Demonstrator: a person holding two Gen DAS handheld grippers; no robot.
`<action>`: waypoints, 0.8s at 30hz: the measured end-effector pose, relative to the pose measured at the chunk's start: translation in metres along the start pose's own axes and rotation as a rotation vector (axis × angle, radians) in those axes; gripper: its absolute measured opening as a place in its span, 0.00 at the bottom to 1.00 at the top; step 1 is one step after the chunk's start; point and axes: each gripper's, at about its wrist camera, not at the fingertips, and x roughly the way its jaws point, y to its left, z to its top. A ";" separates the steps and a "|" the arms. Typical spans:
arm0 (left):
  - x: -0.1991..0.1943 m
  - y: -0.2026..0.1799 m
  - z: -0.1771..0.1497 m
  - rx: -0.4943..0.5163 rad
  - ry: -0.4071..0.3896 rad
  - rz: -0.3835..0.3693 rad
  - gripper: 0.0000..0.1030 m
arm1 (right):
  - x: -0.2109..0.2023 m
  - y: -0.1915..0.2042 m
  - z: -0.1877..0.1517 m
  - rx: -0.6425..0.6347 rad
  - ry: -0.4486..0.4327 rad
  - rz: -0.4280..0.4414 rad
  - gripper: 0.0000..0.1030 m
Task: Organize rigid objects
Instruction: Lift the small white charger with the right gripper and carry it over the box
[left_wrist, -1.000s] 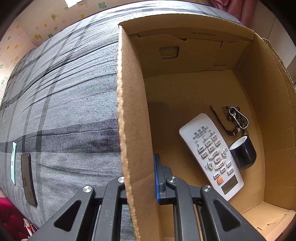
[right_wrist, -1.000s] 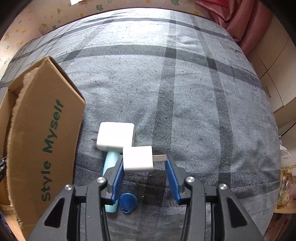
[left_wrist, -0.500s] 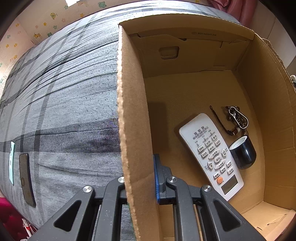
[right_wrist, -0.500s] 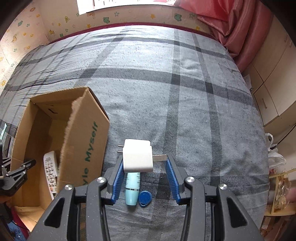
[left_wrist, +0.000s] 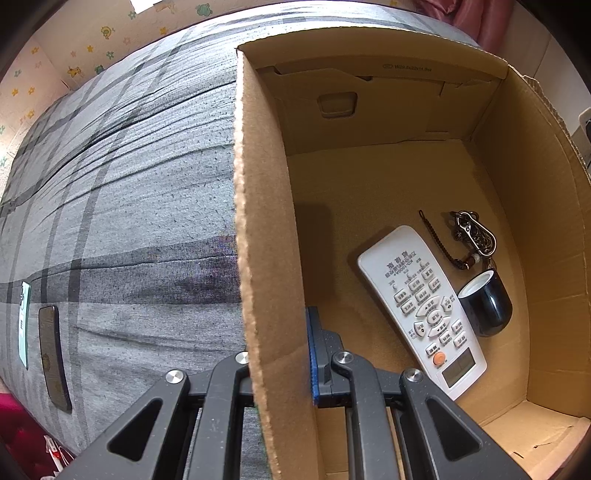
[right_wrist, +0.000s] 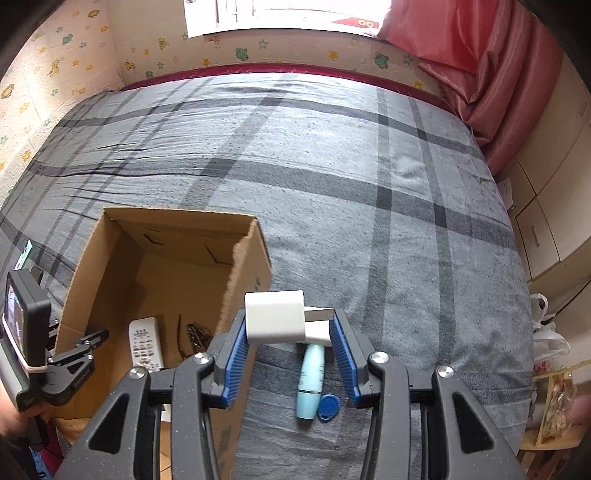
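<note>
White charger (right_wrist: 275, 316) pinched in the right gripper (right_wrist: 287, 332), held above the bed (right_wrist: 369, 184) just beside the box (right_wrist: 110, 266).

The charger sits between the blue pads (right_wrist: 236, 354) with its metal prongs pointing toward the right-hand pad — it hangs clear of the grey plaid cover. Below it on the bed lie a second white charger (right_wrist: 317, 332), a pale blue tube (right_wrist: 310, 376) and a blue key fob (right_wrist: 328, 406), close together. The left gripper (left_wrist: 280, 350) is pressed shut on the box's near wall (left_wrist: 266, 258), one pad inside and one outside. Inside the box lie a white remote (left_wrist: 421, 306), a dark cup (left_wrist: 487, 302) on its side just beside it, and a keychain (left_wrist: 469, 236) — all on the cardboard floor. A phone (left_wrist: 53, 354) lies on the bed well apart from the box.
</note>
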 end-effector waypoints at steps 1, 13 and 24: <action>0.000 -0.001 0.000 0.002 0.000 0.002 0.12 | -0.001 0.004 0.001 -0.006 -0.002 0.004 0.45; 0.001 0.002 0.001 -0.002 0.003 -0.006 0.12 | 0.005 0.061 0.011 -0.084 0.001 0.067 0.45; 0.001 0.004 0.000 -0.004 0.001 -0.011 0.12 | 0.038 0.108 0.012 -0.127 0.064 0.110 0.45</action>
